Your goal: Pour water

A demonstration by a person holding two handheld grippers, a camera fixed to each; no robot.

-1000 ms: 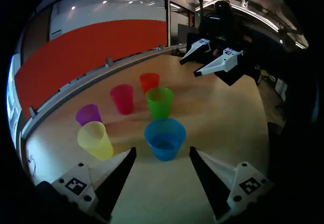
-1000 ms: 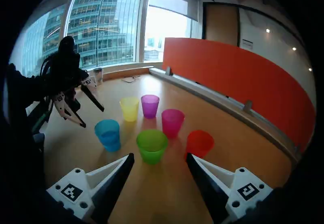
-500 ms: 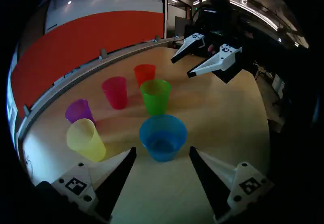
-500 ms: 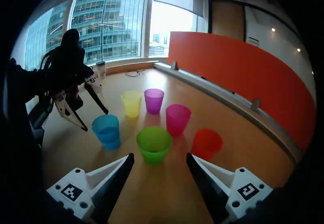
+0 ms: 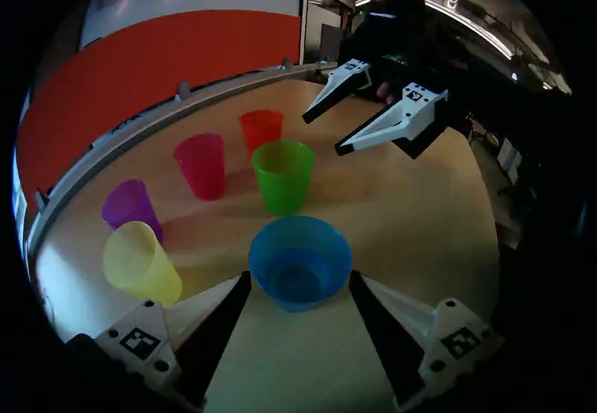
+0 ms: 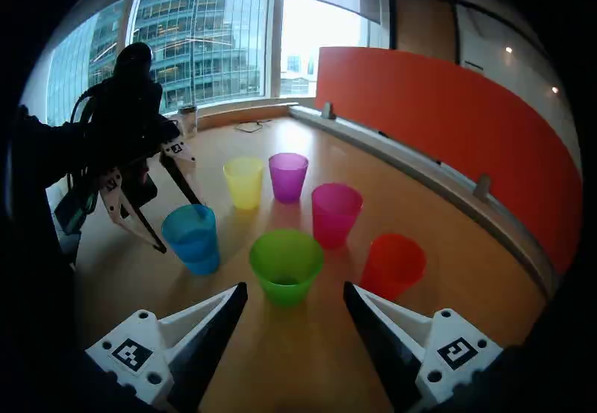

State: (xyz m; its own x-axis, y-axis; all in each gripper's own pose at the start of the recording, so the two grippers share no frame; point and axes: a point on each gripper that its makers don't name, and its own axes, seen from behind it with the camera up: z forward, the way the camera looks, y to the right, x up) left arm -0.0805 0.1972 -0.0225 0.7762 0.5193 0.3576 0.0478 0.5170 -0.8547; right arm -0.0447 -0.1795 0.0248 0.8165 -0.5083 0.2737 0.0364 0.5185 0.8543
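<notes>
Approach continuing: left gripper (image 5: 298,277) closer to blue cup (image 5: 300,252), now just beyond spread jaws, untouched; right gripper (image 6: 294,287), jaws spread, nearing green cup (image 6: 286,264) on tabletop (image 5: 418,211); grasp likely next

Bare table (image 5: 418,211) alongside, blue cup (image 5: 300,260) before left hand-held gripper (image 5: 298,273), green cup (image 5: 283,174) behind

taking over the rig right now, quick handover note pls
Left gripper: open, empty, blue cup right at its fingertips, not gripped.
Right gripper: open, empty, facing the green cup.
Yellow cup, purple cup, pink cup and red cup stand upright on the table.
Done: no cup gripped yet.
Left: grip a cup, likely the blue one, which may hold water, and pour into another.
</notes>
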